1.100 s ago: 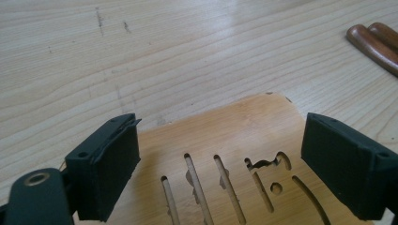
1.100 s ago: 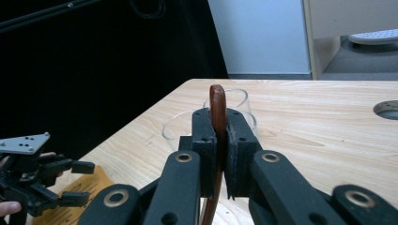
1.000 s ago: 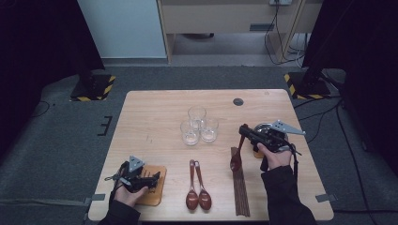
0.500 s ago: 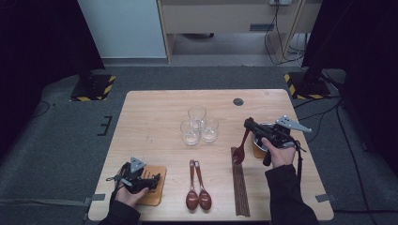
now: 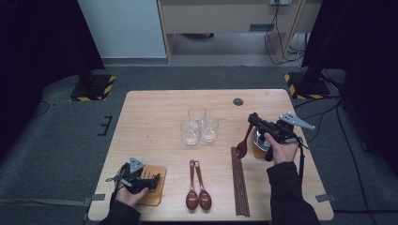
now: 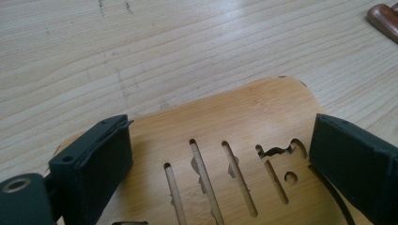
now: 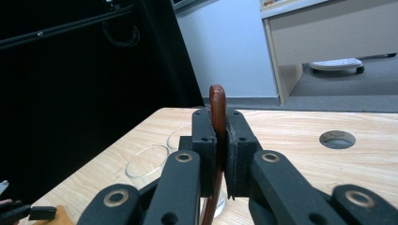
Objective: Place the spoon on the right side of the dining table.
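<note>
High view. The right gripper [image 5: 256,121] is hovering over the right half of the table [image 5: 155,112], its jaws clamping the handle of a wooden spoon [image 5: 244,143] that is hanging bowl-down, tilted toward the person, above the far end of a bundle of dark chopsticks [image 5: 240,180]. A metal-rimmed cup [image 5: 259,139] on a small wooden base is sitting just beneath the right hand. The left gripper [image 5: 152,180] is lying low at the near left corner, over a slotted bamboo board [image 5: 157,194]. Three clear glasses [image 5: 197,124] are standing clustered and touching at mid-table; nothing can be seen in them. Two more wooden spoons [image 5: 197,187] are lying side by side, bowls nearest the person, between the board and the chopsticks.

Left gripper view. The jaws are standing wide apart and have just been opening; the bamboo board [image 6: 234,126] is lying flat between them, the pads no longer pressing on it. This view is showing what the high one cannot: four long slots and a small round hole cut through the board. A spoon's end [image 6: 385,18] is showing at the upper right corner.

Right gripper view. The jaws are closing tight on the spoon [image 7: 217,110], its handle end rising above the pads. The rims of the glasses [image 7: 150,159] are showing beyond at left, with a round hole [image 7: 337,139] in the tabletop at right.
</note>
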`<state>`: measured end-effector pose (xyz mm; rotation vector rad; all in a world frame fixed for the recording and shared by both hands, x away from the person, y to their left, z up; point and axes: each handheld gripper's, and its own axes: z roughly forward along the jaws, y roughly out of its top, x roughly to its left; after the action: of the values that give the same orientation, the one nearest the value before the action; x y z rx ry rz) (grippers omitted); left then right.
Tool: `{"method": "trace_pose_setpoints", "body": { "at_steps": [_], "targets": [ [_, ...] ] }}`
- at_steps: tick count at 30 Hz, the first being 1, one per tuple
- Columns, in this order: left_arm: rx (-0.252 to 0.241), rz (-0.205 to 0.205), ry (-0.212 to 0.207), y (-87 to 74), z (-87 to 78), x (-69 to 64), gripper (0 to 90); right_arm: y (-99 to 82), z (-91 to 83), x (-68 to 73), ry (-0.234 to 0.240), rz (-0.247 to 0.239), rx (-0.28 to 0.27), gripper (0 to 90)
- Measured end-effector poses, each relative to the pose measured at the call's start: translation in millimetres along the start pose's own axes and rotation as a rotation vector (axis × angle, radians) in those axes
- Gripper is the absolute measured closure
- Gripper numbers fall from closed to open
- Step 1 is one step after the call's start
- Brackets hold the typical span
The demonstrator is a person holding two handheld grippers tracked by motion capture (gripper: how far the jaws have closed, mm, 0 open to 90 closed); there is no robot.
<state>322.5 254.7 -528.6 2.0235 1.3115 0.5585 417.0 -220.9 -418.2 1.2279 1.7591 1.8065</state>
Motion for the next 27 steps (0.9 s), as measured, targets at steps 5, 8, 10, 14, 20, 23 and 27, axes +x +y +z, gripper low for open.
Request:
{"method": "trace_pose_setpoints", "body": {
  "at_steps": [5, 8, 10, 14, 20, 23, 27],
  "targets": [
    [-0.005, -0.003, 0.002, -0.8, 0.2, -0.3, 4.5, 1.8, 1.5, -3.0, -0.015, -0.001, -0.006, 84.7],
    [-0.007, -0.003, 0.002, -1.1, 0.5, -0.6, 3.7, 3.0, 1.9, -4.2, -0.019, 0.001, -0.011, 84.7],
    [-0.009, -0.002, 0.001, -1.4, 0.4, -0.5, 3.5, 4.1, 2.3, -5.0, -0.024, -0.001, -0.014, 84.7],
    [-0.011, -0.001, 0.000, -1.7, 0.4, -0.4, 3.4, 5.4, 2.3, -7.7, -0.032, 0.005, -0.025, 84.7],
    [-0.013, -0.001, 0.001, -1.9, 0.5, -0.4, 3.3, 7.9, -0.8, -13.2, -0.046, 0.018, -0.044, 84.7],
    [-0.013, -0.001, 0.001, -1.9, 0.5, -0.4, 3.3, 9.3, -2.9, -16.2, -0.055, 0.019, -0.051, 84.7],
    [-0.013, -0.001, 0.001, -2.0, 0.5, -0.4, 3.3, 11.9, -5.3, -18.4, -0.066, 0.019, -0.063, 84.7]
  ]
}}
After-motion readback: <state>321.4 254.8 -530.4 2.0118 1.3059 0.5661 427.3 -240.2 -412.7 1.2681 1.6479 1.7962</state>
